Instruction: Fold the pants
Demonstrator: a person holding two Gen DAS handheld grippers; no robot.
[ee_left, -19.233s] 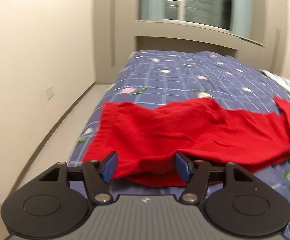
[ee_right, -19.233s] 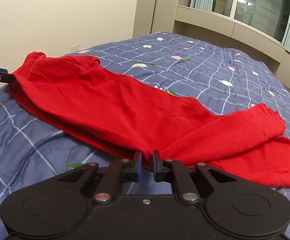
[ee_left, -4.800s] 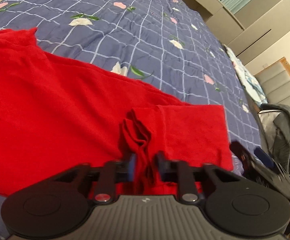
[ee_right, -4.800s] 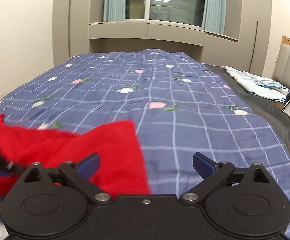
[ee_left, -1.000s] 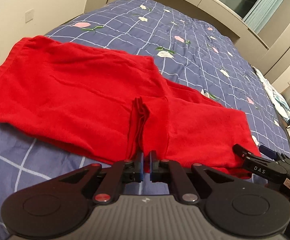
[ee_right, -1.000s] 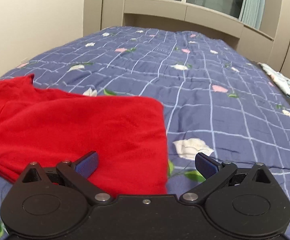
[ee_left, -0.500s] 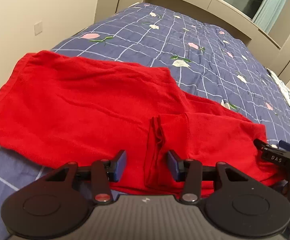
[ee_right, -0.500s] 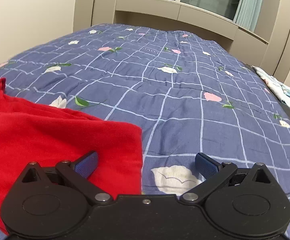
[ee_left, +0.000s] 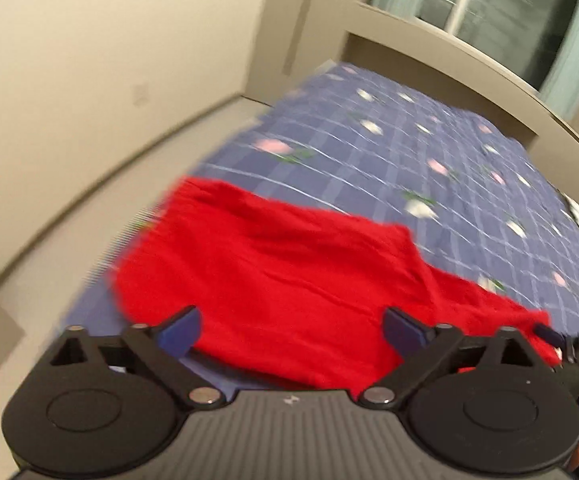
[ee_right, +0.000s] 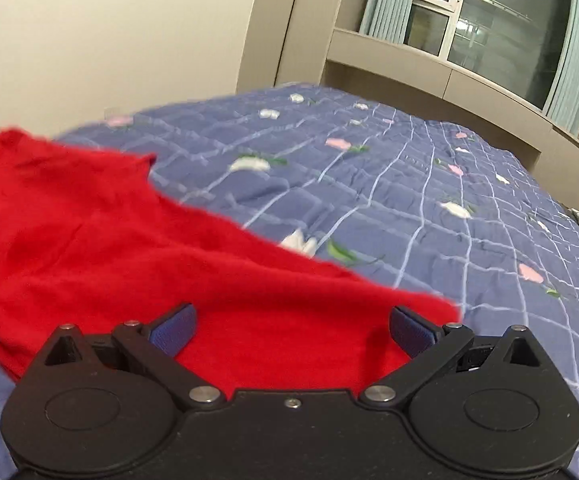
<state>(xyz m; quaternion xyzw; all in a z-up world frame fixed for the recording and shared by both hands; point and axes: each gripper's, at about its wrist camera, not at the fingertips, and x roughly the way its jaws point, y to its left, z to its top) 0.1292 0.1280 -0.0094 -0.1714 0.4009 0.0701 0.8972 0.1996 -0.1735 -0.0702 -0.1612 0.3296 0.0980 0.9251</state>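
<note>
While red pants (ee_left: 281, 276) lie on the quilt (ee_right: 409, 200), left gripper (ee_left: 291, 326) fingers just opened wide, right gripper (ee_right: 291, 328) fingers apart, both empty.

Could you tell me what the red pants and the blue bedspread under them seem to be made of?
Red pants: probably a soft fleece or brushed knit; the surface looks matte and fuzzy, with slack folds. Blue bedspread: seemingly quilted woven cotton or a blend; matte, with a printed grid and flowers and puckered stitch lines. Motion blur leaves both uncertain.

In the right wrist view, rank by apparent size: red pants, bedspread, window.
1. Bedspread, widest spread.
2. Red pants, partly hidden by the gripper body, close to the camera.
3. Window, smallest, but far off and cut by the frame, so true size unsure.
</note>
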